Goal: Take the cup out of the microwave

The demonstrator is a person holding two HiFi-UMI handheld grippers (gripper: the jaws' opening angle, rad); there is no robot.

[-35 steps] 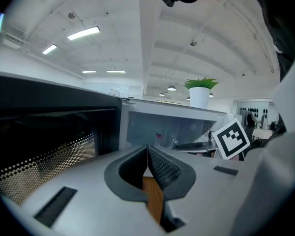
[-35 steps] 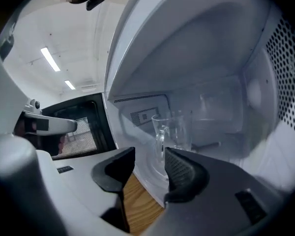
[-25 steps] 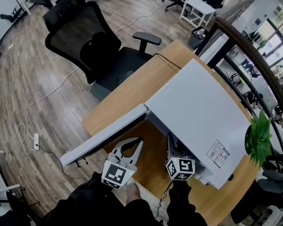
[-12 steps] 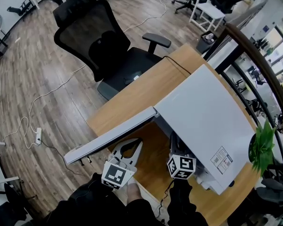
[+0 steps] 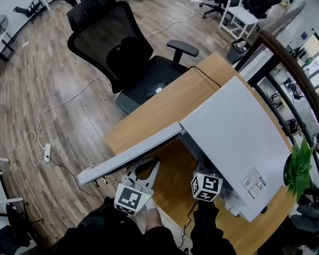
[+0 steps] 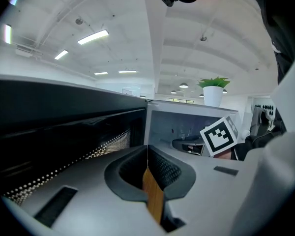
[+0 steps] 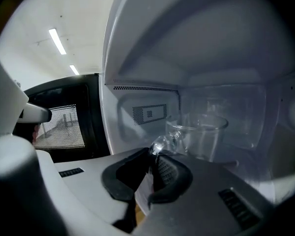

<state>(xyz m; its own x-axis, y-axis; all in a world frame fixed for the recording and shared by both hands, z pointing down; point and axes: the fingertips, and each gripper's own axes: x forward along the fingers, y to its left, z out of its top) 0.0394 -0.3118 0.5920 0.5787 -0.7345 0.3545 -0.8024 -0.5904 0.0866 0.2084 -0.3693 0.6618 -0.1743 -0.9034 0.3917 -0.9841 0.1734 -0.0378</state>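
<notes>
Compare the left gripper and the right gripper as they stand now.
The right gripper reaches into the microwave; the left gripper hangs outside, beside its open door. The right gripper's jaws have just closed on the handle of the glass cup; the left gripper's pinch nothing. Both are shut.

Office: swivel chair (image 5: pixel 118 44), wooden desk (image 5: pixel 160 108)

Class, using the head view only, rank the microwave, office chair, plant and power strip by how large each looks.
1. microwave and office chair: about alike; the microwave is nearer, so left unranked.
2. plant
3. power strip
</notes>
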